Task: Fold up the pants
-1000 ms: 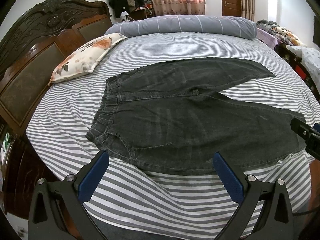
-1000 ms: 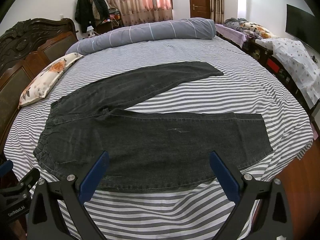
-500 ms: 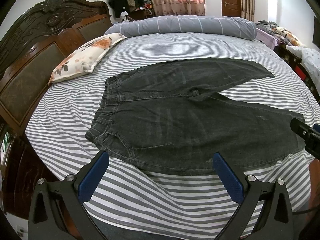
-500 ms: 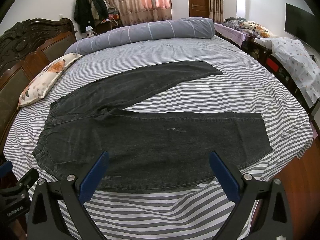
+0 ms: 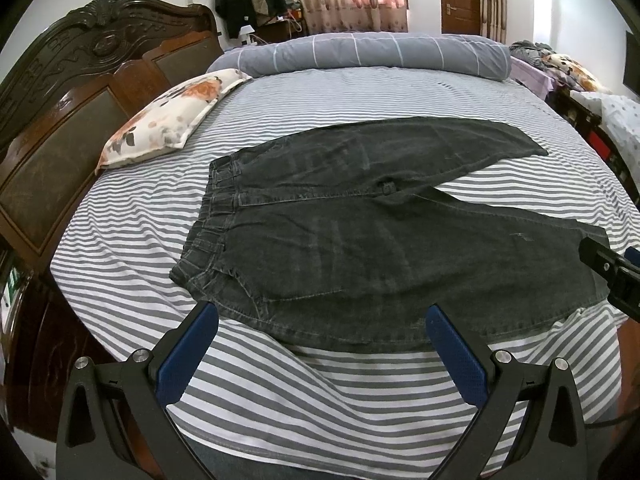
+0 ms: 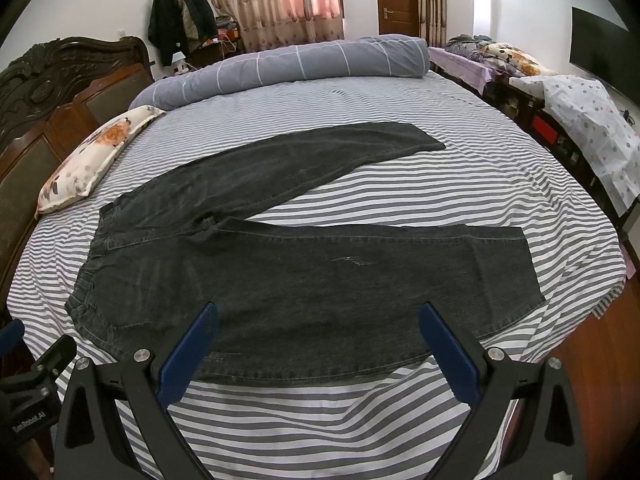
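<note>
A striped bedsheet [image 5: 320, 92] covers the bed. At its left edge stands a carved wooden headboard [image 5: 72, 92], with a floral pillow [image 5: 172, 116] just beside it. A rolled grey duvet [image 5: 360, 54] lies along the sheet's far edge, pink curtains [image 6: 280, 0] beyond.

Dark grey denim pants [image 5: 360, 240], unfolded, flat on striped bed [image 5: 320, 92], just ahead of both open tongs; waistband to the left, 2 legs splayed rightward, near leg closest to tongs.
</note>
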The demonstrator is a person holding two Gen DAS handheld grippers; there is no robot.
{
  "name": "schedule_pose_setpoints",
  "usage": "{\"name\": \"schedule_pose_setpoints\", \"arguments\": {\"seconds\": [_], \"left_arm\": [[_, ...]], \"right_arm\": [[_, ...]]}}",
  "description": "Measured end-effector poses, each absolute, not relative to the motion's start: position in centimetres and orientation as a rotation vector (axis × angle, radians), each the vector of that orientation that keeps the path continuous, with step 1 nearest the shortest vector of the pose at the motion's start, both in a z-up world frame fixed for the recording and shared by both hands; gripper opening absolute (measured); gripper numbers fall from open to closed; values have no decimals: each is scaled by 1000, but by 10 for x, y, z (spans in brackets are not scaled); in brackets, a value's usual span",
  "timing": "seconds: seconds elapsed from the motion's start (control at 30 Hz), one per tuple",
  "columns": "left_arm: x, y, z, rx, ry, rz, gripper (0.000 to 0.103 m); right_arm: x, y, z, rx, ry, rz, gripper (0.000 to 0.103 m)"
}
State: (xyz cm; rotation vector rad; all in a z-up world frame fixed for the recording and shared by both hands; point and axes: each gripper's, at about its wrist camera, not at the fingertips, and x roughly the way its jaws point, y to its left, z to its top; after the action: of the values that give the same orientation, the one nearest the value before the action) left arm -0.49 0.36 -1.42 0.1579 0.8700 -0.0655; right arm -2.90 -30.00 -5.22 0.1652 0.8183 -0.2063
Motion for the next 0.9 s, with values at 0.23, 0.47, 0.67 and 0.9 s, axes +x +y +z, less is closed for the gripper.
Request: {"name": "schedule_pose_setpoints", "arguments": {"seconds": [0.23,0.47,0.67,0.9], "left_arm": [[-2,3,-13,153,874,-66,103],[0,3,-13,150,869,-66,103],[5,6,-13,150,867,-63,103],[22,13,-16,138,880,-62,103]], "right_arm": [[-27,-300,-51,164,823,-207,100],[-26,-300,-52,159,813,-196,100],[-30,-297,-47,152,760,-158,100],[-27,-287,-48,109,756,-130,100]]}}
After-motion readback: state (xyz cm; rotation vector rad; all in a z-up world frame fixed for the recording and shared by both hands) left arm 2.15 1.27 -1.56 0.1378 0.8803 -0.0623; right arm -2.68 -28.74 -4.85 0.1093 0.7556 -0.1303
